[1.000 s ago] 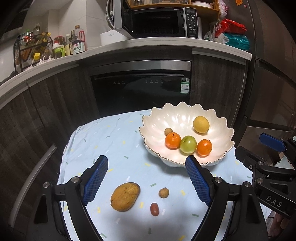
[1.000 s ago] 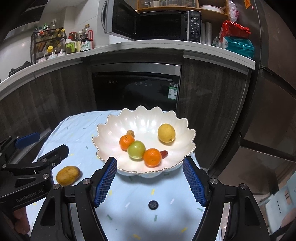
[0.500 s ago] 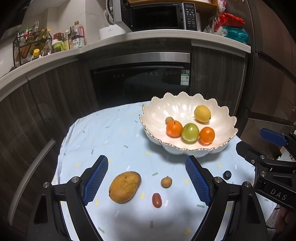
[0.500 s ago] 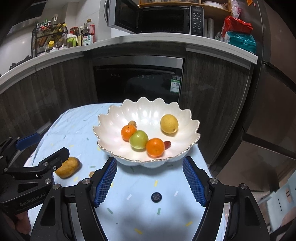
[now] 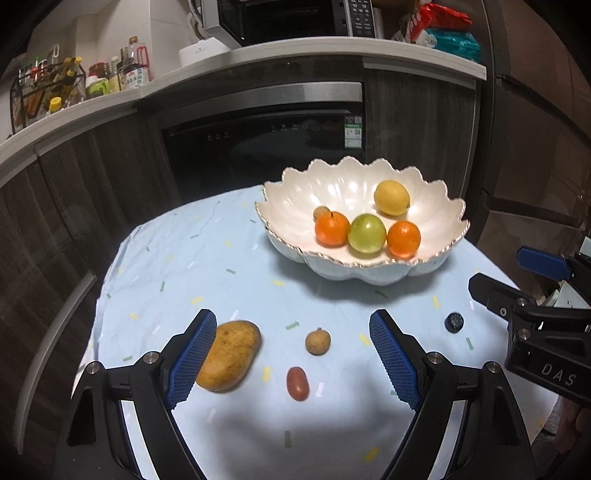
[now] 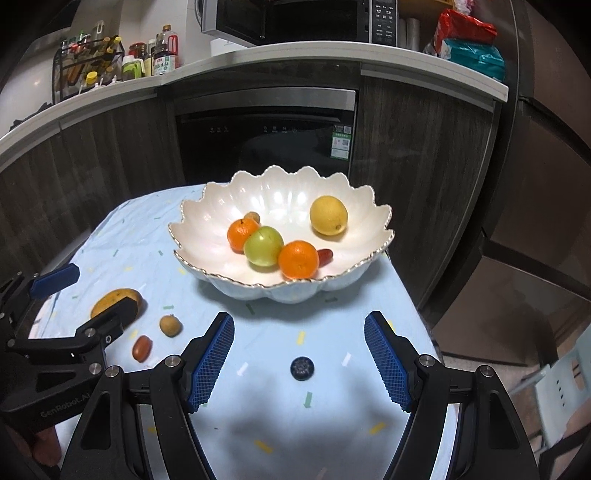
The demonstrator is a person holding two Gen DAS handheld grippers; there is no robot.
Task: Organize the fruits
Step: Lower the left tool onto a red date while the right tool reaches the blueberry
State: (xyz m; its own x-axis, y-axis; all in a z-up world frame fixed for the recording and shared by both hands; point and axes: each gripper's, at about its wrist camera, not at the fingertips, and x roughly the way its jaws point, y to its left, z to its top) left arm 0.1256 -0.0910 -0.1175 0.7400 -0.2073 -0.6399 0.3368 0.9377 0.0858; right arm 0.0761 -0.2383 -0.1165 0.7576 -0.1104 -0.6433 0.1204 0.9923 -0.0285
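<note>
A white scalloped bowl (image 5: 424, 273) (image 6: 207, 214) on the blue tablecloth holds a lemon (image 5: 391, 197), two oranges, a green apple (image 5: 366, 233), a small brown fruit and a red one (image 6: 325, 256). Loose on the cloth lie a mango (image 5: 231, 354) (image 6: 107, 300), a brown longan (image 5: 317, 341) (image 6: 170, 325), a red oval fruit (image 5: 297, 383) (image 6: 142, 348) and a dark blueberry (image 5: 454, 321) (image 6: 302, 368). My left gripper (image 5: 293, 360) hangs open above the longan and red fruit, its left pad by the mango. My right gripper (image 6: 299, 360) is open over the blueberry.
The small table's cloth edges (image 5: 107, 280) drop off at left and right. Behind it stand dark cabinets and a built-in dishwasher (image 5: 258, 140). The counter above carries a bottle rack (image 5: 48, 88), a microwave (image 6: 295, 18) and snack bags (image 6: 469, 44).
Both grippers have sunk toward the table, so the loose fruits and bowl look larger. The blueberry came into view between the right gripper's fingers. Neither gripper's opening changed.
</note>
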